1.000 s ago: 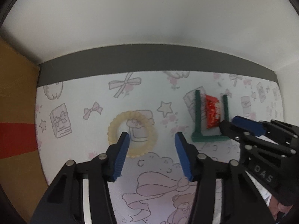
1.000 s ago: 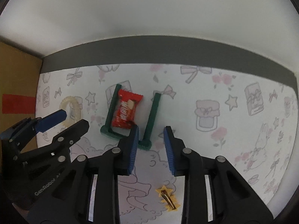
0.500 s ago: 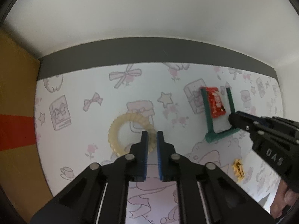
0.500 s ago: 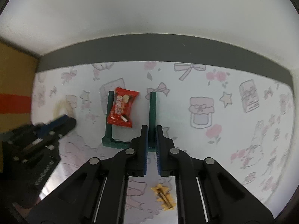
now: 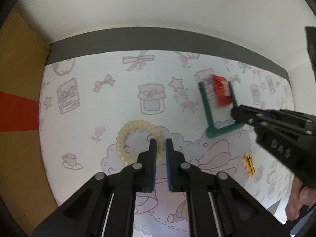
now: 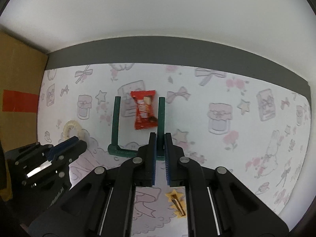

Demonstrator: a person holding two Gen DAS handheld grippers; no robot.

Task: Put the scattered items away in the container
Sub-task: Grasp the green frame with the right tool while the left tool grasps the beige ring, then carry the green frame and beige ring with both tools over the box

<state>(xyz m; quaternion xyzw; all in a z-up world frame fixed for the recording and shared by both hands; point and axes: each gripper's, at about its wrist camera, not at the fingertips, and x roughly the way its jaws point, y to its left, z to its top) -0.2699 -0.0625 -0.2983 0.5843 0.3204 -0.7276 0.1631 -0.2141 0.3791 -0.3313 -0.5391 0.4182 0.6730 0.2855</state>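
Note:
A cream spiral hair ring (image 5: 126, 132) lies on the patterned mat, and my left gripper (image 5: 160, 143) is shut on its right side. The ring (image 6: 72, 127) and left gripper (image 6: 77, 143) also show at the left of the right wrist view. A green U-shaped frame (image 6: 115, 118) holds a red snack packet (image 6: 145, 110) between its arms. My right gripper (image 6: 160, 136) is shut on the frame's right arm. From the left wrist view the frame (image 5: 208, 112), packet (image 5: 221, 90) and right gripper (image 5: 236, 112) sit at the right.
A yellow star-shaped hair clip (image 6: 176, 201) lies on the mat under the right gripper, also seen as the clip (image 5: 249, 165) in the left view. A brown cardboard box (image 6: 19, 79) with red tape borders the mat's left edge. A dark strip and white wall run behind.
Both grippers went from open to shut, the left on the ring's right side, the right on the frame's right arm. The ring has shifted off the jar picture with the left gripper.

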